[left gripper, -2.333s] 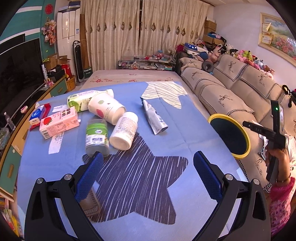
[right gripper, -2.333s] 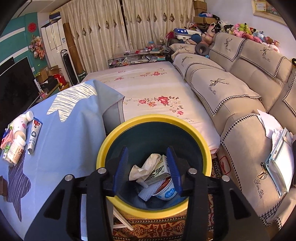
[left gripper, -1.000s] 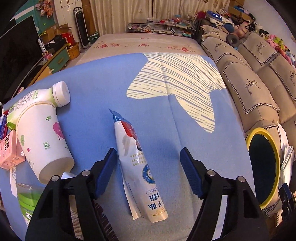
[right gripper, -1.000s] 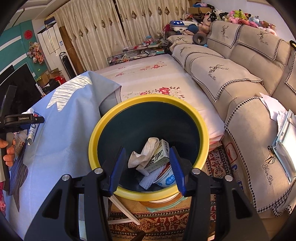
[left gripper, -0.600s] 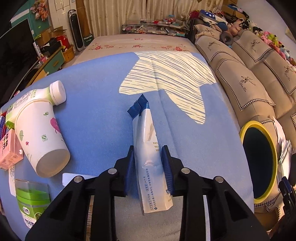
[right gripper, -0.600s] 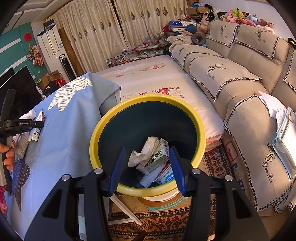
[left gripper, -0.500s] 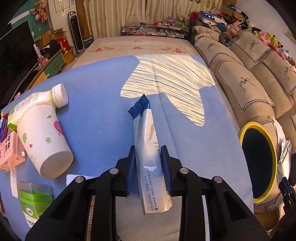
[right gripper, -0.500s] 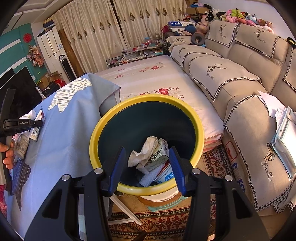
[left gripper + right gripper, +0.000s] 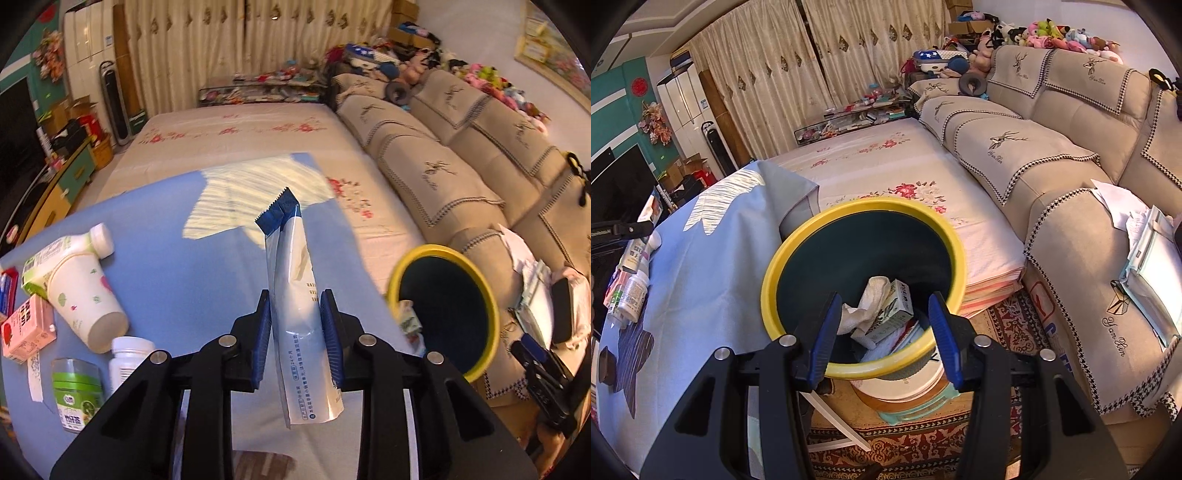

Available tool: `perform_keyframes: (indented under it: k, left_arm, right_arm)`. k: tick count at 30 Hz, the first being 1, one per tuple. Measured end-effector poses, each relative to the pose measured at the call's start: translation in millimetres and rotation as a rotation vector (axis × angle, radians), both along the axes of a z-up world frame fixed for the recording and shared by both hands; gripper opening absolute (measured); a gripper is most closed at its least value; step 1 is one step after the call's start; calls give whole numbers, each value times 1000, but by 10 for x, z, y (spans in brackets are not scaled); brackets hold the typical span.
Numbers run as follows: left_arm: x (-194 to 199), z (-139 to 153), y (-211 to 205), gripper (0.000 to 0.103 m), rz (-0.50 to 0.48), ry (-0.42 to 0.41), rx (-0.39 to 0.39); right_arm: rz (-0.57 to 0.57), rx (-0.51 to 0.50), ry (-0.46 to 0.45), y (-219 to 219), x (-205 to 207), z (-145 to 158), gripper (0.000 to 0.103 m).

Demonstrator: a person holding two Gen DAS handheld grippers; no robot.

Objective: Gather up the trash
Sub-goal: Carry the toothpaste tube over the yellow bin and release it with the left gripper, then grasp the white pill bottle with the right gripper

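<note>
A blue and white pouch (image 9: 291, 258) hangs upright above the blue cloth (image 9: 192, 280), pinched at its lower half by my left gripper (image 9: 295, 306), which is shut on it. The yellow-rimmed dark bin (image 9: 436, 251) stands to the right of the cloth, beside the sofa. In the right wrist view my right gripper (image 9: 882, 317) is open with nothing between its pads, over the near side of the bin (image 9: 864, 206). Inside lie a crumpled tissue (image 9: 871, 295) and a small carton (image 9: 895, 310).
On the cloth at the left lie a paper cup (image 9: 85, 299), a capped white bottle (image 9: 62, 254), a pink carton (image 9: 26, 328), a green jar (image 9: 75, 391) and a white pill bottle (image 9: 127, 358). A beige sofa (image 9: 443, 173) runs along the right, with papers (image 9: 1145, 251) on it.
My left gripper shut on the pouch and lifted it off the cloth, swinging toward the bin. The right gripper stayed open over the bin.
</note>
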State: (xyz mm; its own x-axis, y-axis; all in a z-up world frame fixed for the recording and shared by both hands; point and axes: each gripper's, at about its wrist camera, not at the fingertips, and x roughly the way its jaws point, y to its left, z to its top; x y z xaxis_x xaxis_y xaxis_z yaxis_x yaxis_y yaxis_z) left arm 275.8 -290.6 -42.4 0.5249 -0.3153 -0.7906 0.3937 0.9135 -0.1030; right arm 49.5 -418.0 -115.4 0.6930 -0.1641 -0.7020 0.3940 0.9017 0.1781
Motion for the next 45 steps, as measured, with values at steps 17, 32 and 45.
perform_keyframes:
  k: [17, 32, 45]
  left_arm:
    - [-665, -196, -1534, 27, -290, 42, 14]
    - [-415, -620, -2061, 51, -272, 85, 67]
    - [-675, 180, -1146, 79, -193, -81, -106]
  right_arm:
    - [-84, 19, -2, -326, -380, -53, 47]
    - [-146, 39, 6, -543, -567, -119, 48]
    - [-105, 22, 7, -319, -485, -45, 52]
